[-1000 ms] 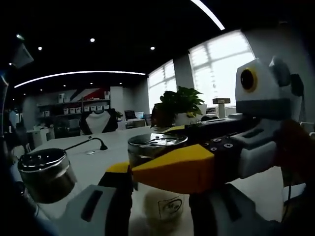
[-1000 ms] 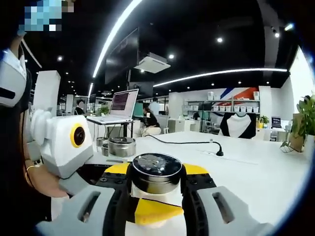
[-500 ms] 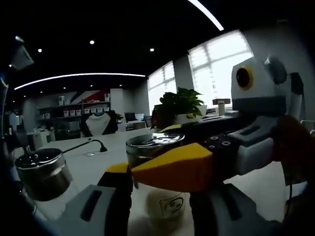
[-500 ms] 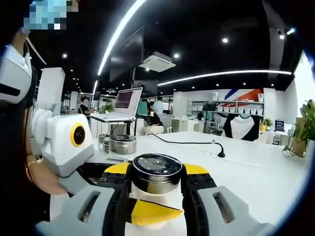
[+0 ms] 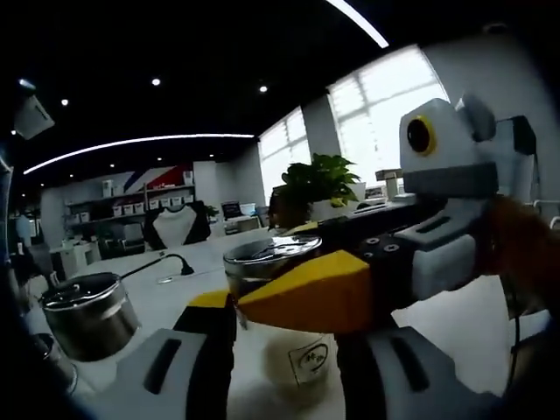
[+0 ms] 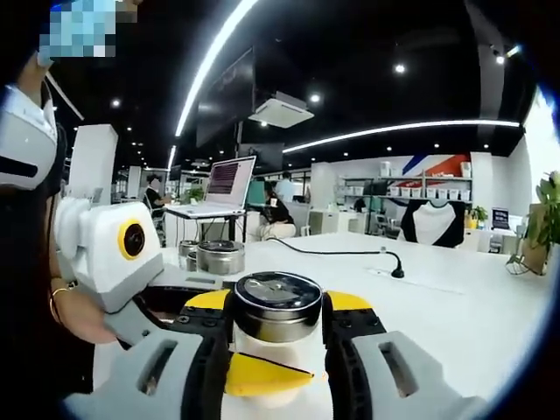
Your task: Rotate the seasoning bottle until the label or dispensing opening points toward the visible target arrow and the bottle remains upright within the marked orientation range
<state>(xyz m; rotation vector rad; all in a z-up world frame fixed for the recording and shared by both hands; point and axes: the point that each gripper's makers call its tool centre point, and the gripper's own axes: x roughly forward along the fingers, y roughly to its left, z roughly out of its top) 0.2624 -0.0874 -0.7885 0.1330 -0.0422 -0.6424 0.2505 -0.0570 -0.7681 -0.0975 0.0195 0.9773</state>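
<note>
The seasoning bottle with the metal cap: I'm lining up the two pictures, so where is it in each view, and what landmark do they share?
Left gripper view: the seasoning bottle stands at lower centre, partly behind the right tongs crossing in from the right.
Right gripper view: the bottle sits at bottom centre, between that view's own jaws.
Shared landmark: the black gooseneck microphone on the white table.

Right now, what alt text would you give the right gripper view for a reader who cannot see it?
The right gripper has its jaws closed around a seasoning bottle with a shiny metal cap, upright on a white table. The left gripper reaches in from the left to the same bottle. Behind, a second metal-capped jar, a black cable and an open-plan office.
</note>
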